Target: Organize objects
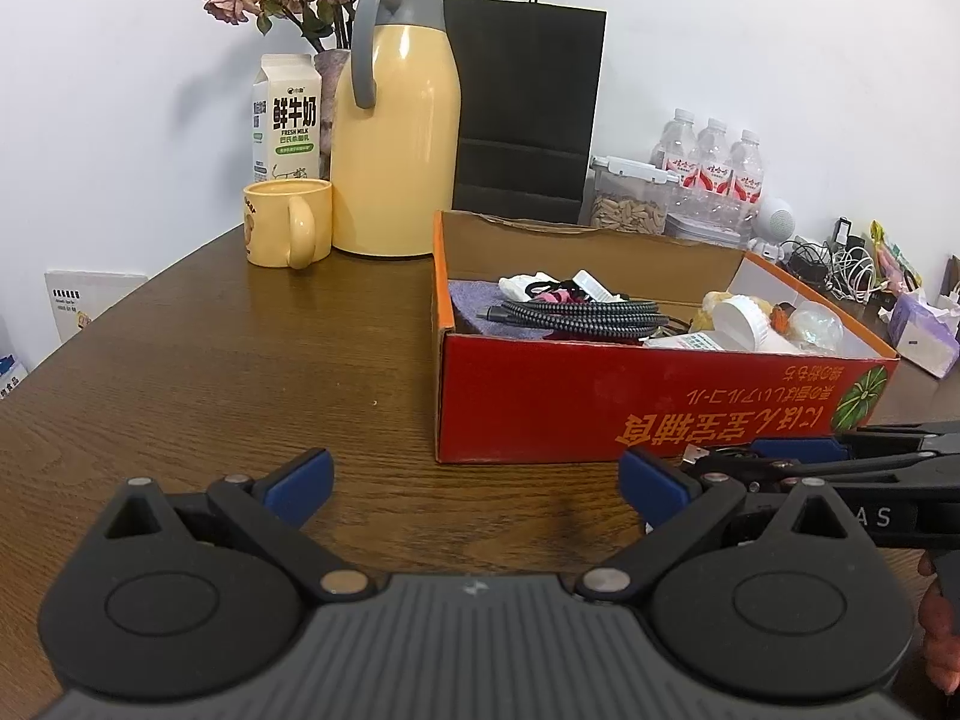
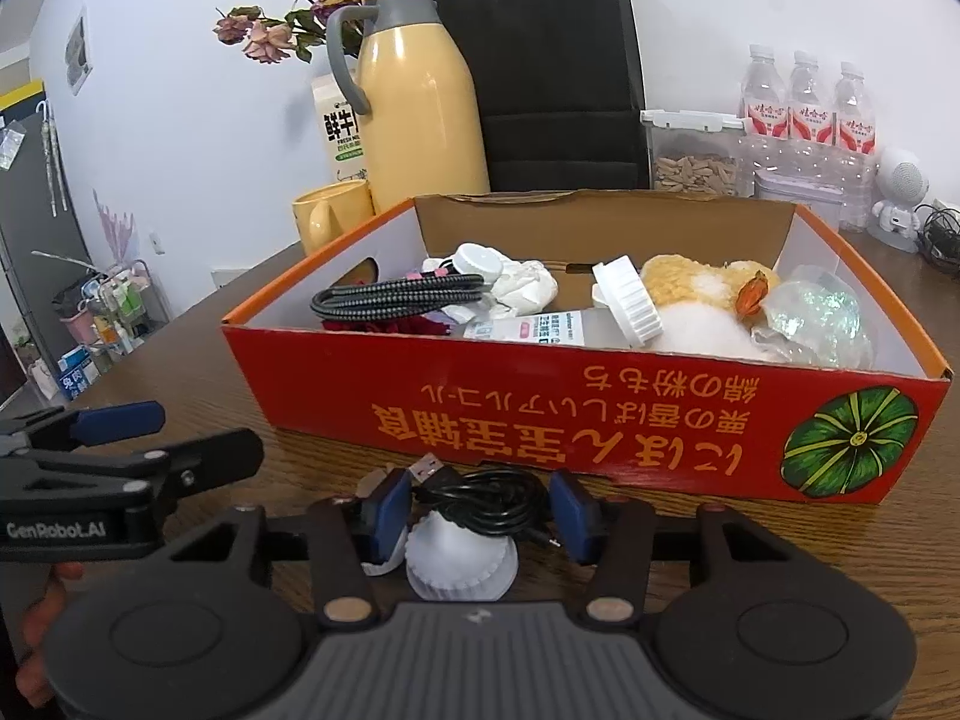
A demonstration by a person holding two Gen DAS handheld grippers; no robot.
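My right gripper (image 2: 480, 516) is low over the brown table, just in front of the red cardboard box (image 2: 480, 402). Its blue pads (image 2: 389, 513) touch both sides of a coiled black USB cable (image 2: 480, 501). A white ridged cap (image 2: 462, 561) lies under the coil. My left gripper (image 1: 477, 486) stands open over bare table, with nothing between its fingers; it also shows at the left in the right wrist view (image 2: 180, 432). The box (image 1: 600, 408) holds a braided cable (image 2: 396, 294), white lids (image 2: 627, 303), a plush toy and crumpled plastic. The right gripper (image 1: 750, 462) sits at the box's near corner.
Behind the box stand a yellow thermos (image 1: 396, 138), a yellow mug (image 1: 288, 222), a milk carton (image 1: 288, 114), dried flowers, a black paper bag (image 1: 528, 108), a seed container (image 2: 693, 153) and water bottles (image 2: 804, 102). Cables and a tissue pack (image 1: 924, 336) lie at the far right.
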